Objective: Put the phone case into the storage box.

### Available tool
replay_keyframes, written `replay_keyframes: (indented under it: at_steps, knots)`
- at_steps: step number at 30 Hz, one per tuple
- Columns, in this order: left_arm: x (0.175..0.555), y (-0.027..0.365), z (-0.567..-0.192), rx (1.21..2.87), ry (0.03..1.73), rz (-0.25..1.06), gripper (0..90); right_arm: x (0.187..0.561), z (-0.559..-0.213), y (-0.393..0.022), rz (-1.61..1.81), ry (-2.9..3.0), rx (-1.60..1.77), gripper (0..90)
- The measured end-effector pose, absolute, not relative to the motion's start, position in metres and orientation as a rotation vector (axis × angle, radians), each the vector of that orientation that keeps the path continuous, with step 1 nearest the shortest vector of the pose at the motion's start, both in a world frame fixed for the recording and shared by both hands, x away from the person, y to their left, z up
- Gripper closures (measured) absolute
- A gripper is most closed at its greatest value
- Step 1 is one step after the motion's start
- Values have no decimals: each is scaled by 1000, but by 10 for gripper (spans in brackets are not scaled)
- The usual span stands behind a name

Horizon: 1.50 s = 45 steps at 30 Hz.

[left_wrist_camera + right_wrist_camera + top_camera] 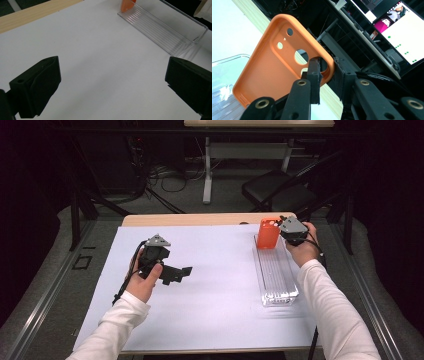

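Dim room, dark at both sides and at the back. Grey carpet floor (180, 200) with loose black cables (165, 172) near the far wall. 1 black folding chair (277, 190) behind the work table, beside the white leg of a second desk (207, 170) with a pale top. Work table (200, 219) of light wood, covered by a white sheet (210, 290). Dark metal rails (45, 295) along both sides. Lit monitors (404, 32) further off, with white and pink screens.

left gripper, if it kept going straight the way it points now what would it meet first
Probably the white table sheet: the left gripper points forward and down at bare surface, jaws wide apart. The clear plastic tray lies farther on, toward the right; depth is unclear.
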State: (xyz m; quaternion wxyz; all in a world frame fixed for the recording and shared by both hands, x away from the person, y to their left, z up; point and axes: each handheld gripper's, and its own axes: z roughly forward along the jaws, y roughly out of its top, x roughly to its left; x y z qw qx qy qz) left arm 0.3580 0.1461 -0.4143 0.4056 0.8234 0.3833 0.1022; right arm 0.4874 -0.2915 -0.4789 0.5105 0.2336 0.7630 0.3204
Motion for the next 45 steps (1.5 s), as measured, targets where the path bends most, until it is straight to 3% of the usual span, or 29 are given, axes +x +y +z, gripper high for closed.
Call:
replay_keyframes:
  at_steps: [16,45]
  knots:
    - [358,143,-419,2091,962,248,5,486,-477,-287,832,1833,619,615]
    - [360,144,-423,2064,951,233,6,464,-459,-285,806,1823,669,456]
